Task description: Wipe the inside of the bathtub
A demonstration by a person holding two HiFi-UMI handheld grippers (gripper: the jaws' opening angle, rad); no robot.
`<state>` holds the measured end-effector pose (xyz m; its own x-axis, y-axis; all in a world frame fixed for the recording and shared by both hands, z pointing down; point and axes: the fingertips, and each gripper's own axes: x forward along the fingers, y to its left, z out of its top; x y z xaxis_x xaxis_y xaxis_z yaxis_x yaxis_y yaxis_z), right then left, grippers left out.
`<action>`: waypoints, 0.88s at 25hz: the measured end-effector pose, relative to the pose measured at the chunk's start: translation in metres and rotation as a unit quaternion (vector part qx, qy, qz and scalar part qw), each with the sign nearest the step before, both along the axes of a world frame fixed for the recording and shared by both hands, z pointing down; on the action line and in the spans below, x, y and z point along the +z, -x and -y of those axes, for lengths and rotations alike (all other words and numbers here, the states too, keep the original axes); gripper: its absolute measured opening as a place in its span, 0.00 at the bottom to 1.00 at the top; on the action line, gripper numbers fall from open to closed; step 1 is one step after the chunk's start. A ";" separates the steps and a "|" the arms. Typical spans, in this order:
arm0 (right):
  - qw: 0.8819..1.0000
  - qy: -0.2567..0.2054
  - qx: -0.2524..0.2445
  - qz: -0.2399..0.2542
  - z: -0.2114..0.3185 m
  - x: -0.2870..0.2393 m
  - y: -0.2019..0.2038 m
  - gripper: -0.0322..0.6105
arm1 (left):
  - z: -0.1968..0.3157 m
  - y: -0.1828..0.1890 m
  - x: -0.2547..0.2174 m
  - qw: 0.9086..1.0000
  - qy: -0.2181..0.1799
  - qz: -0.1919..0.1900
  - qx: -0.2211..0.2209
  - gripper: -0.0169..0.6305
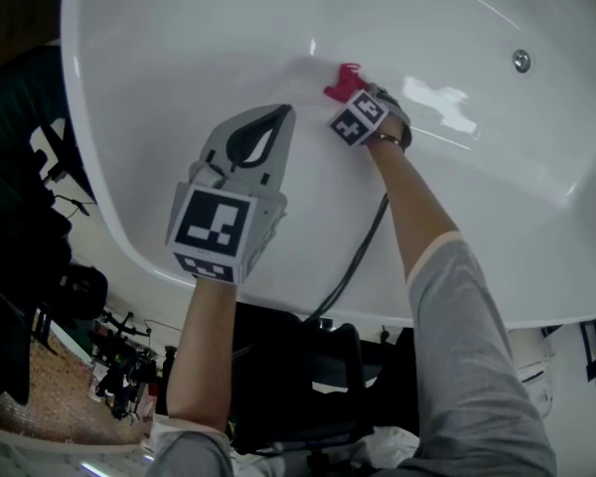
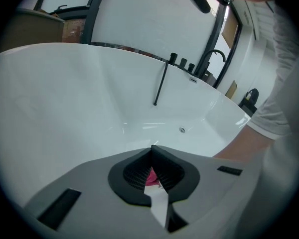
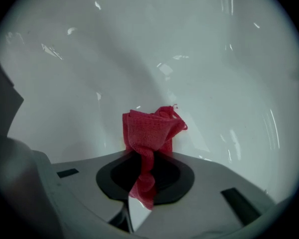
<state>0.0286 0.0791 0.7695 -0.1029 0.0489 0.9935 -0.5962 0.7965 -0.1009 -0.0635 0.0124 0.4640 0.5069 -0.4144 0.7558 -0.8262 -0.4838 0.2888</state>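
Wiping stage, by the look of it. Grips a crumpled red woven cloth [image 3: 152,128] in the right tongs [image 3: 149,156], clamped on its narrow middle, with a bunched head beyond the tips and a thin tail hanging back between the pads. Sets that bunched head against, or just off, the curved inner wall of the glossy white bathtub [image 3: 199,49]; cannot settle contact from the right gripper view, though a soft shadow sits close beside the cloth.

From the head view, finds the cloth [image 1: 343,78] on the sloping inner wall, straight ahead of the right tongs [image 1: 352,93], long axis in line with the tongs and pointing into the wall. Places the small round metal fitting [image 1: 521,61] well apart, off to the right of the cloth.

Holds the left tongs [image 1: 276,119] back, nearer the person and apart from the cloth, pressed together on nothing; shows only a pink sliver through their slit, likely the distant cloth. Leaves the right hand by far the nearer one.

Calls next, as a judgement, for a sideways sweep along the wall with the cloth head flattened onto it. Risks bare tips skidding on the enamel if tilted too steeply. Shows no visible dirt on the wall, only bright reflections.
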 end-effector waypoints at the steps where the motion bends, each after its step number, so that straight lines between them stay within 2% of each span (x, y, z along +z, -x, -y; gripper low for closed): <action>1: 1.000 0.004 -0.010 0.005 -0.002 -0.001 0.006 0.14 | 0.000 0.001 0.000 1.000 0.001 -0.001 -0.001 0.03; 7: 0.998 0.022 -0.059 0.026 -0.007 -0.002 0.053 0.13 | 0.001 0.004 -0.003 1.000 0.002 -0.009 -0.007 0.03; 12: 0.998 0.016 -0.062 0.021 -0.002 -0.002 0.052 0.13 | 0.001 -0.006 -0.010 1.000 -0.007 -0.016 -0.003 0.03; 14: 0.998 -0.004 -0.060 0.017 0.010 0.000 0.050 0.13 | 0.004 -0.009 -0.012 1.000 -0.016 -0.022 -0.002 0.03; 17: 0.997 -0.057 -0.046 0.007 0.058 0.005 0.050 0.13 | 0.006 -0.009 -0.013 0.999 -0.026 -0.025 -0.002 0.03; 20: 0.995 -0.100 0.006 -0.012 0.119 0.005 0.037 0.14 | 0.004 -0.008 -0.016 0.999 -0.027 -0.026 -0.002 0.03; 22: 0.993 -0.111 0.029 -0.016 0.145 0.001 0.029 0.14 | 0.004 -0.006 -0.019 0.999 -0.026 -0.027 -0.008 0.03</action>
<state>-0.0008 -0.0664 0.7702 -0.0666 -0.1772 0.9819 -0.6423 0.7607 0.0937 -0.0575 0.0082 0.4453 0.5402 -0.4604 0.7045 -0.8172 -0.4868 0.3086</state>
